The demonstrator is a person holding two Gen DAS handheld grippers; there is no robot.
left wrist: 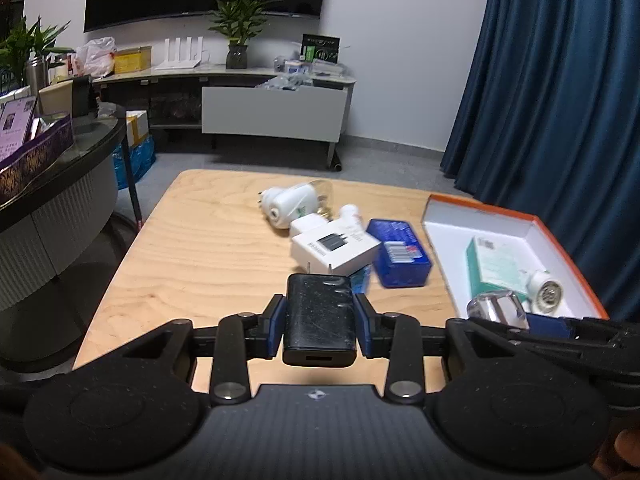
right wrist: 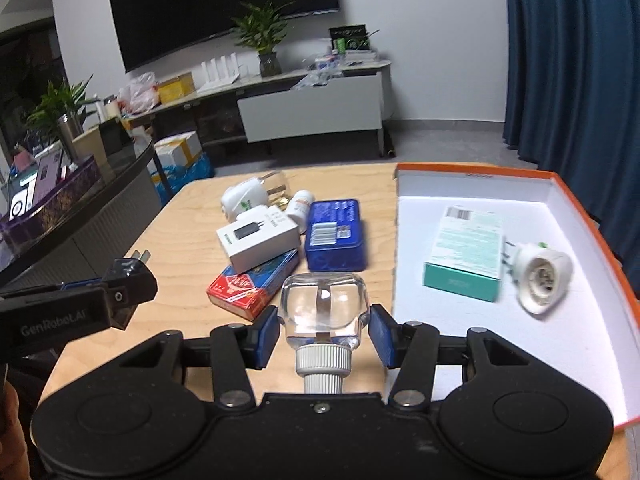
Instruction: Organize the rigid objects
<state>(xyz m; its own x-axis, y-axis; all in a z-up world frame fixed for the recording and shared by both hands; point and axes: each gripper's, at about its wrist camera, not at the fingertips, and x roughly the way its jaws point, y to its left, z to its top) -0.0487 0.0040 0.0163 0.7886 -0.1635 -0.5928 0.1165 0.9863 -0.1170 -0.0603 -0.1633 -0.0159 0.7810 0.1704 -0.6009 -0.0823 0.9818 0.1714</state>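
My left gripper (left wrist: 319,322) is shut on a black charger (left wrist: 320,316), held above the wooden table (left wrist: 200,248); it also shows in the right wrist view (right wrist: 128,280). My right gripper (right wrist: 323,330) is shut on a clear glass bottle (right wrist: 323,308) with a white cap, near the left edge of the orange-rimmed white box (right wrist: 480,188). The bottle also shows in the left wrist view (left wrist: 496,308). In the box lie a teal carton (right wrist: 466,252) and a white plug-in device (right wrist: 542,276).
On the table lie a white charger box (right wrist: 260,236), a blue tin (right wrist: 336,236), a red card pack (right wrist: 248,286), a small white pill bottle (right wrist: 300,204) and a white plug-in device with a clear bottle (right wrist: 248,194). A dark counter (right wrist: 80,200) stands to the left.
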